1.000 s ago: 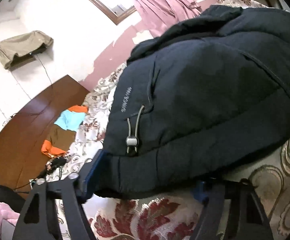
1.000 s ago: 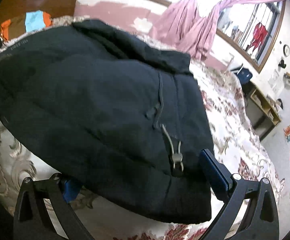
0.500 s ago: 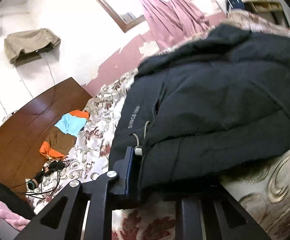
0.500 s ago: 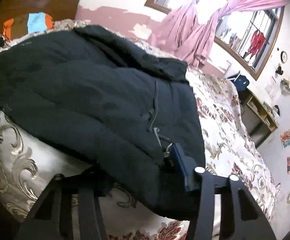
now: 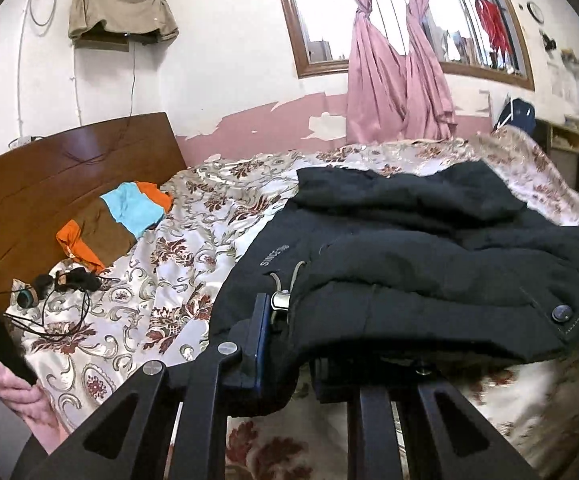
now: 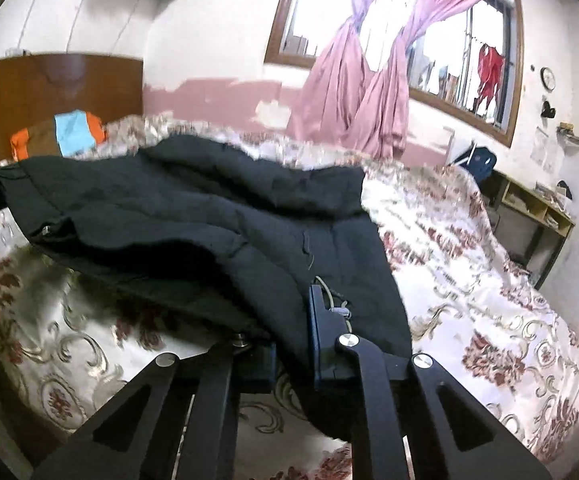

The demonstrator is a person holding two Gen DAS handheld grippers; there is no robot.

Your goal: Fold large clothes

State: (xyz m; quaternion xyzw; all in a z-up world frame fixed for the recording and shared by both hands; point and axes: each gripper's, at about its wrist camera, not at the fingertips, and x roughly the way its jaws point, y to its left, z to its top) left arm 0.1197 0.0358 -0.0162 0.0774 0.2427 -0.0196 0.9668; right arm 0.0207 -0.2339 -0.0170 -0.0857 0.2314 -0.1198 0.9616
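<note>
A large black padded jacket lies across the bed, its near hem lifted. It also shows in the right wrist view. My left gripper is shut on the jacket's left hem corner, beside a drawcord toggle. My right gripper is shut on the right hem corner, by another drawcord. The hem hangs between the two grippers above the bedspread.
The bed has a white floral bedspread and a brown wooden headboard. Orange, blue and brown folded clothes and black headphones with cable lie near the headboard. Pink curtains hang at the window. A wooden shelf stands right.
Both grippers have closed on the jacket's hem corners and lifted them. The views have tilted up, so more of the room and the window show.
</note>
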